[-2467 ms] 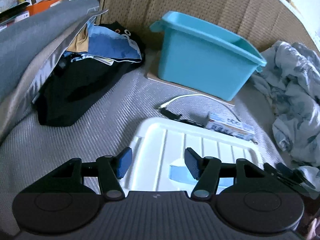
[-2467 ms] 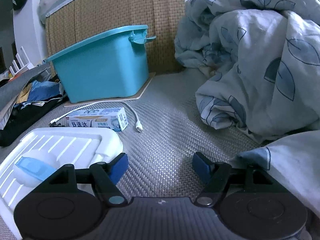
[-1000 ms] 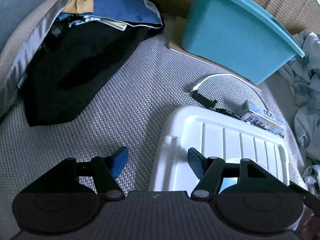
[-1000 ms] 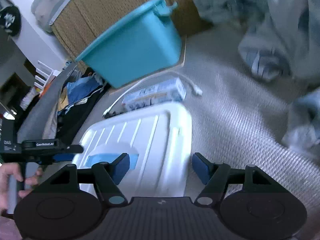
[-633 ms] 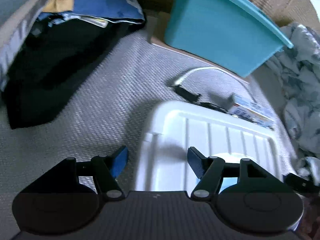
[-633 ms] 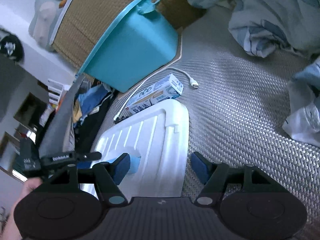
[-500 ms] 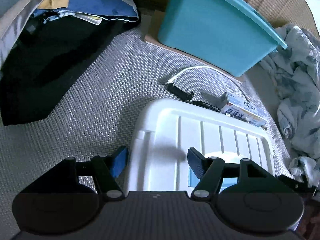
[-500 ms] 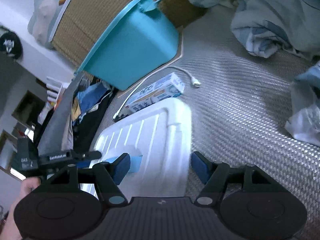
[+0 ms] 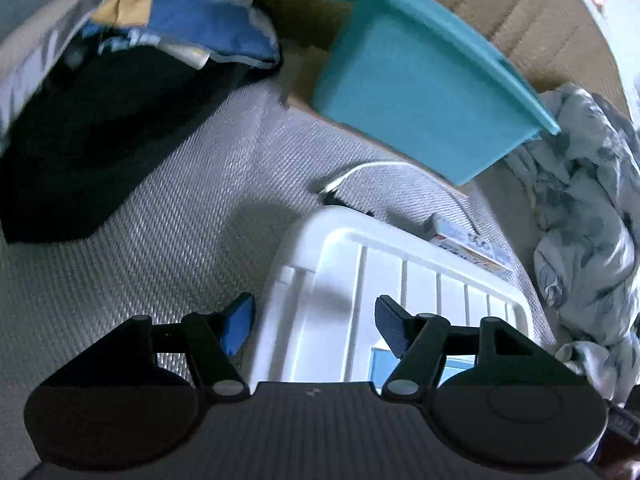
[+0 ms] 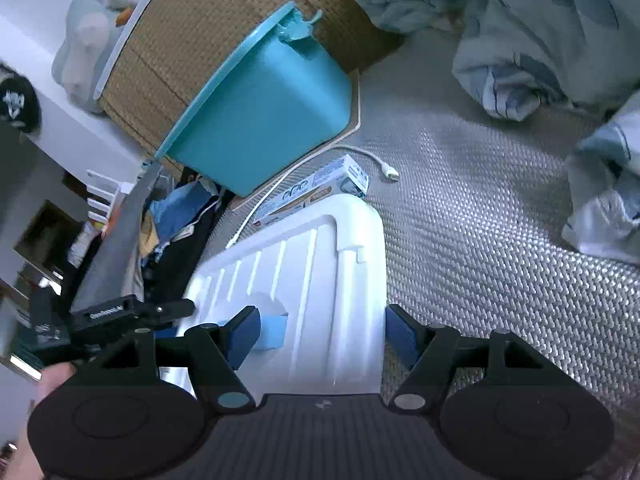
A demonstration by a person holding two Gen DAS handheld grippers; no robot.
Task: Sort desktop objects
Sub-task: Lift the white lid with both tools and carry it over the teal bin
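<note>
White lid [image 10: 320, 280] of moulded plastic lies between both pairs of our jaws, flat on the woven grey mat [image 10: 500, 248]. The right gripper [image 10: 320, 336] has its jaws apart, one on each side of the right end of the lid, not yet pressing. The left gripper [image 9: 310, 322] also stands apart over the left end, holding nothing.

We judge the lid light, stiff and rather slippery, with raised ribs and a thick rolled rim. The rim at the short ends seems the best place to hold.

Beyond the jaws lie a small cardboard box [image 10: 316, 190], light and easy to crush, and a thin white cable [image 10: 376, 160], limp. Farther away stands the smooth teal plastic bin [image 10: 260, 120], and a soft crumpled quilt [image 10: 520, 40] is to the right.
</note>
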